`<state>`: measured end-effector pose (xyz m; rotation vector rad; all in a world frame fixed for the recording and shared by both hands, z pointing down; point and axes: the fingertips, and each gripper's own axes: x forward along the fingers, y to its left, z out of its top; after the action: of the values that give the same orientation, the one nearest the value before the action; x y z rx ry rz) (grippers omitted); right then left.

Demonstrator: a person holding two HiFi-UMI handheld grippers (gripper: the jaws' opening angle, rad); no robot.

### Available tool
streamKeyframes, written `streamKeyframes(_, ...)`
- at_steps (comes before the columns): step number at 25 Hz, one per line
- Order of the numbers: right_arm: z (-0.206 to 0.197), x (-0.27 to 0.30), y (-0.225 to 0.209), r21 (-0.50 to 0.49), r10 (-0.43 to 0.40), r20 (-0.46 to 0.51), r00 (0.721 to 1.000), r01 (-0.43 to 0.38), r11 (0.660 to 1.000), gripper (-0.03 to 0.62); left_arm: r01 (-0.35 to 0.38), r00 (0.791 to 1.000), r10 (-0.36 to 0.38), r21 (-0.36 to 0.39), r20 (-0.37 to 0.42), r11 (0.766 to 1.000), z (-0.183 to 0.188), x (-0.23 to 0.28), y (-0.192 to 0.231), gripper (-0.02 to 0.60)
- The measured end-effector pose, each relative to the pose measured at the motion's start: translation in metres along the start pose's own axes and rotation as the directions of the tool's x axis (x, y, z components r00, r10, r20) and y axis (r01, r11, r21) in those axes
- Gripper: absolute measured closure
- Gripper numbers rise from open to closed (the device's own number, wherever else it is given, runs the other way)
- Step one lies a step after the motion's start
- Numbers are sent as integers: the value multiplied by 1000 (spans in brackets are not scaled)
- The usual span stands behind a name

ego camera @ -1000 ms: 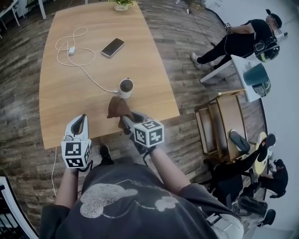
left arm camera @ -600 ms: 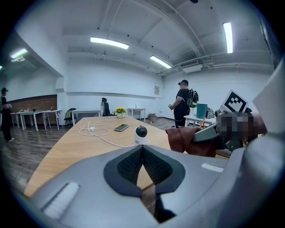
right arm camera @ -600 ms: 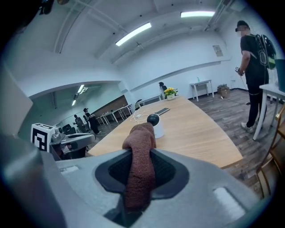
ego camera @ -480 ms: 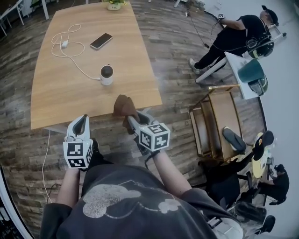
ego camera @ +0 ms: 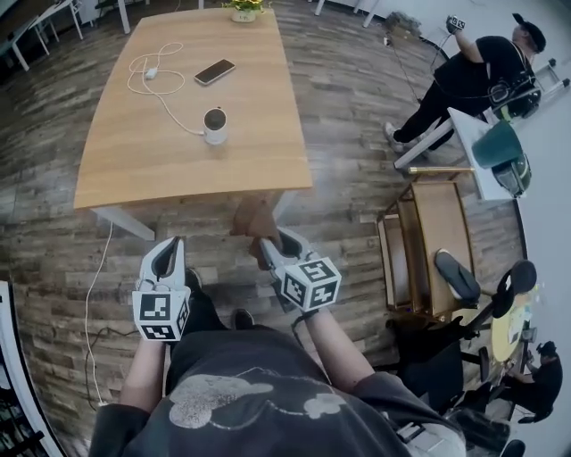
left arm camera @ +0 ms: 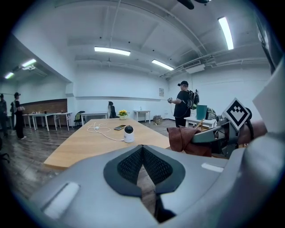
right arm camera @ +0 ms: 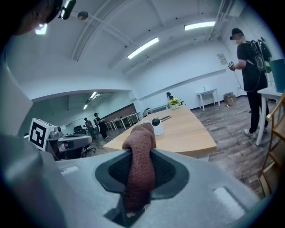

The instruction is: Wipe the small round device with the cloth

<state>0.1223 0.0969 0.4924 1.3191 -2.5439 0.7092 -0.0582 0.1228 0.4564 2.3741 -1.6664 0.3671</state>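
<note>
Two grippers hang side by side over the floor [ego camera: 53, 241], short of the table's near edge. The left gripper [left arm camera: 142, 149] has its jaws drawn together at the tips with nothing between them. The right gripper [right arm camera: 140, 156] is clamped on the cloth [ego camera: 252, 217], a reddish-brown piece that runs up between the pads and bunches in a rounded fold above them. In the head view that fold sits just before the near edge of the table [ego camera: 134, 170], toward its near right corner, not touching the top. The device [ego camera: 215, 125] stands upright well apart from the cloth, about mid-table and a little toward the right edge: a white round body with a dark top. A white cable [ego camera: 169, 105] leaves it and runs to loose loops near the far left corner. A phone [ego camera: 215, 71] lies flat just right of those loops. A pot [ego camera: 243, 11] of yellow flowers stands at the far edge. Beyond the right edge, out on the floor, a person [ego camera: 473, 76] in dark clothes and a cap stands turned away.
</note>
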Motion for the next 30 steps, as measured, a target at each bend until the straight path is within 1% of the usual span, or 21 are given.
streamKeyframes(5,-8,-23,5,4,-5,14,1000,5,1000,514,5,1000,-5,-16,-6,1000,-9,-21,-16,563)
streamKeyframes(8,-14,-34,14,2,-8,15,1000,8,1000,514,11,1000,-11,-28,2,1000,-12,-34,-22,563)
streamKeyframes(10,-17,-41,23,-15,-5,7,1000,5,1000,514,14,1000,-14,-37,13,999,-13,-44,-23,563)
streamKeyframes(14,-24,-49,47,-31,-7,1,1000,7,999,514,4,1000,-3,-56,30,998,-16,-72,-17,563)
streamKeyframes(19,-41,-56,89,-46,5,-14,1000,-6,999,514,-11,999,14,-81,39,997,-26,-110,-5,563)
streamKeyframes(22,-57,-59,114,-54,4,-35,999,-6,999,514,-4,1000,7,-90,29,996,-38,-133,1,563)
streamKeyframes(27,-79,-66,147,-99,-8,-64,998,2,995,514,4,1000,-2,-110,16,994,-56,-161,14,563)
streamKeyframes(30,-88,-77,155,-79,-31,-60,998,26,997,514,20,1000,-18,-105,16,994,-61,-174,15,563)
